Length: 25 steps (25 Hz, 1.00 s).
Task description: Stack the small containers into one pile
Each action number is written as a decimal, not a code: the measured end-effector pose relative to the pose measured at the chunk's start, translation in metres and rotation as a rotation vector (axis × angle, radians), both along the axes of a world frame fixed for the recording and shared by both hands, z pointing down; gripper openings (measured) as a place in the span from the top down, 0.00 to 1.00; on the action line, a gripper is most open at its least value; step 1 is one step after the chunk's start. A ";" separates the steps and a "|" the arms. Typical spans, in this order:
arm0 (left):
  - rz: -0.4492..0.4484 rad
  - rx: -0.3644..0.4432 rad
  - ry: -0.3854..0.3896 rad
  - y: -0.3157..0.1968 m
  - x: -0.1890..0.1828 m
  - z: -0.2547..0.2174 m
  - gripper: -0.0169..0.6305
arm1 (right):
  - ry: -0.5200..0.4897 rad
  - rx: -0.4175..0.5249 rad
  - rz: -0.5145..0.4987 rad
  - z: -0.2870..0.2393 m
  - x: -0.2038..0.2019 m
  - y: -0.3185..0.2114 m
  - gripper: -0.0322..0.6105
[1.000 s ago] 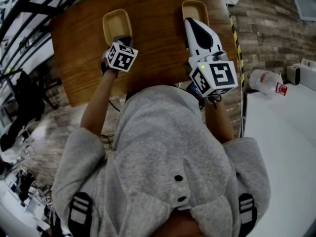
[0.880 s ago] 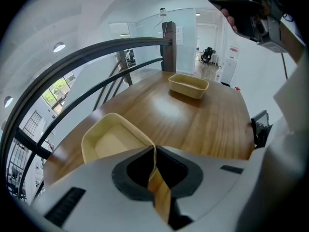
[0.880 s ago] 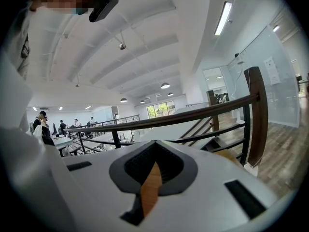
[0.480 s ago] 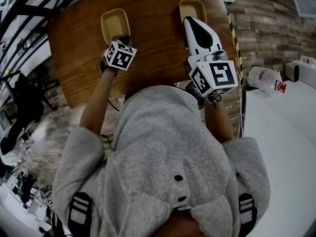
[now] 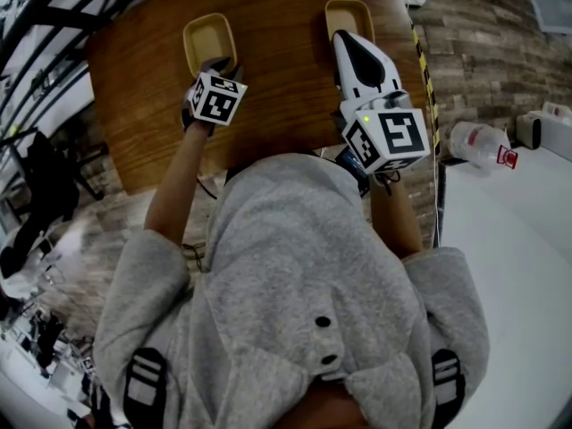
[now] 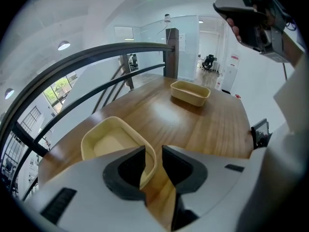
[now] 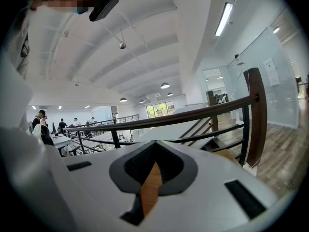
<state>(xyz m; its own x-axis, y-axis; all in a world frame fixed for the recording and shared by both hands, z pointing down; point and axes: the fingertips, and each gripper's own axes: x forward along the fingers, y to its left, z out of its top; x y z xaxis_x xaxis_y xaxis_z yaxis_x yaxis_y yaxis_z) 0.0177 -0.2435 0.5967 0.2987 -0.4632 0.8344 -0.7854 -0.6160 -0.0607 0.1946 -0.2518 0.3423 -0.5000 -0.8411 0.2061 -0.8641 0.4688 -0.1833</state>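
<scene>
Sitting on the table (image 5: 277, 105): 2 shallow beige containers, upright, well apart.
Left gripper (image 6: 153, 162): tilted steeply down over the near container; jaws apart, having just been opening.
Left container (image 5: 206, 36): its near wall stands between those open jaws, close by the left pad and clear of the right one.
Right gripper (image 7: 153, 164): held nearly level above the wood, jaws together, holding nothing.
Right container (image 5: 349, 14): by the table's far edge, just beyond the right gripper's tip.
Person (image 5: 304, 266): grey hooded top, 1 gripper in each hand.
</scene>
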 end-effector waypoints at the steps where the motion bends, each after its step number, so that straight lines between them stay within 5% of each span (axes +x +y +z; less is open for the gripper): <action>1: -0.008 0.002 0.009 0.000 0.000 -0.003 0.81 | -0.001 0.001 0.001 0.000 0.000 0.001 0.94; 11: -0.053 0.084 0.068 -0.004 -0.010 -0.037 0.81 | 0.080 -0.020 0.027 0.022 0.019 0.001 0.94; 15: -0.093 0.132 0.074 -0.003 -0.015 -0.051 0.93 | 0.158 -0.070 0.030 0.049 0.032 -0.001 0.94; 25: -0.098 0.221 0.181 0.009 -0.008 -0.087 0.95 | 0.319 -0.192 0.044 0.118 0.063 -0.003 0.94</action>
<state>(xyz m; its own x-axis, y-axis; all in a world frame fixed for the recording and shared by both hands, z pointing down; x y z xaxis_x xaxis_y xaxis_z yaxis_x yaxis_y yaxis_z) 0.0093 -0.2347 0.5095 0.3781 -0.6616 0.6476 -0.8510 -0.5238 -0.0383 0.2574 -0.2551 0.4607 -0.3495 -0.7912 0.5019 -0.9106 0.4130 0.0171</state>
